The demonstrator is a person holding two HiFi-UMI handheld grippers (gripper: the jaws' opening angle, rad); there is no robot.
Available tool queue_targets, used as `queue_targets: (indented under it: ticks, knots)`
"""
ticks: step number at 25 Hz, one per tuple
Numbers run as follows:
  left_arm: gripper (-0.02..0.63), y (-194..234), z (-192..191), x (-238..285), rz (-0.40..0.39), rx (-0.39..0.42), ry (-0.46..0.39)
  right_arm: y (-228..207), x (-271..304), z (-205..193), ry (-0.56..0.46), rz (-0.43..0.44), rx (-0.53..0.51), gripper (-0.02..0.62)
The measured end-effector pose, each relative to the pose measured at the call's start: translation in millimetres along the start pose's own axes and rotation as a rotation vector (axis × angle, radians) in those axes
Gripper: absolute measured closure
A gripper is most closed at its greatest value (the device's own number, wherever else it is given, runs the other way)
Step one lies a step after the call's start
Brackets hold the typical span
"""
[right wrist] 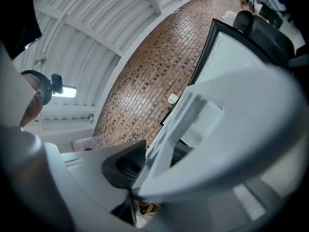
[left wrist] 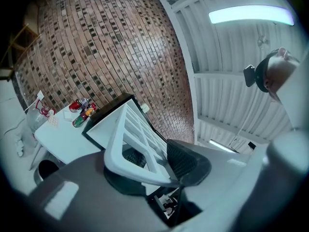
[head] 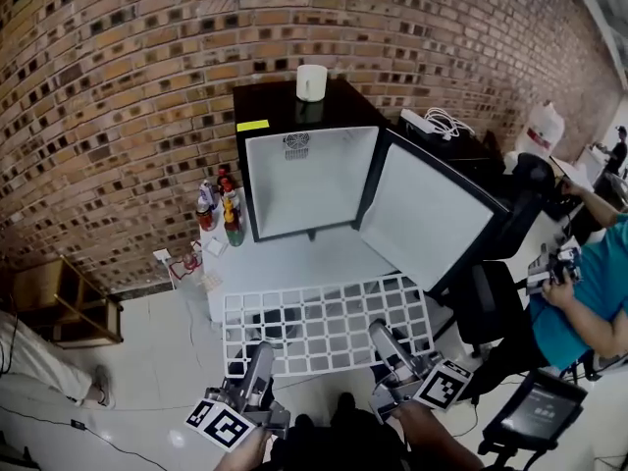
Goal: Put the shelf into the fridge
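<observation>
A white grid shelf (head: 324, 324) hangs level in front of a small black fridge (head: 299, 165), held by its near edge. The fridge stands on a white table, its white inside bare and its door (head: 432, 216) swung open to the right. My left gripper (head: 261, 363) is shut on the shelf's near left edge, and my right gripper (head: 383, 341) is shut on its near right edge. In the left gripper view the shelf's rim (left wrist: 137, 151) lies between the dark pads (left wrist: 188, 164). In the right gripper view the shelf bar (right wrist: 166, 134) is pinched against the ribbed pad (right wrist: 126, 167).
A white cup (head: 311, 82) sits on the fridge top. Bottles (head: 221, 209) stand on the table left of the fridge. A wooden shelf unit (head: 64, 302) is at the far left. A seated person in a teal shirt (head: 589, 292) and black chairs (head: 491, 302) are at the right.
</observation>
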State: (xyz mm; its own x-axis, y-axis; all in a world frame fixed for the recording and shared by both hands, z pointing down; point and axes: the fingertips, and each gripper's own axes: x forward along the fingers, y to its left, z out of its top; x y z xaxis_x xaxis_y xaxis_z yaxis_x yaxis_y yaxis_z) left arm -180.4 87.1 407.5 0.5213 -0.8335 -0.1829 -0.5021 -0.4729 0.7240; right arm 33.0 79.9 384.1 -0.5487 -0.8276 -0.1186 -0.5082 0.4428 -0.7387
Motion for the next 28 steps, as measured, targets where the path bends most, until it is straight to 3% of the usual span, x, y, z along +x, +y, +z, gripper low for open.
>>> queue_targets:
  ticks: [9, 17, 28]
  knots:
    - [0.482, 18.5, 0.6, 35.8, 0.047, 0.017, -0.009, -34.2, 33.3, 15.3, 0.031, 0.024, 0.043, 0.482]
    - [0.482, 27.5, 16.6, 106.1, 0.053, 0.040, -0.030, -67.7, 82.2, 62.8, 0.028, 0.059, 0.043, 0.482]
    - [0.482, 46.2, -2.0, 186.4, 0.131, 0.033, -0.010, -137.0, 121.1, 107.9, 0.078, 0.048, 0.092, 0.482]
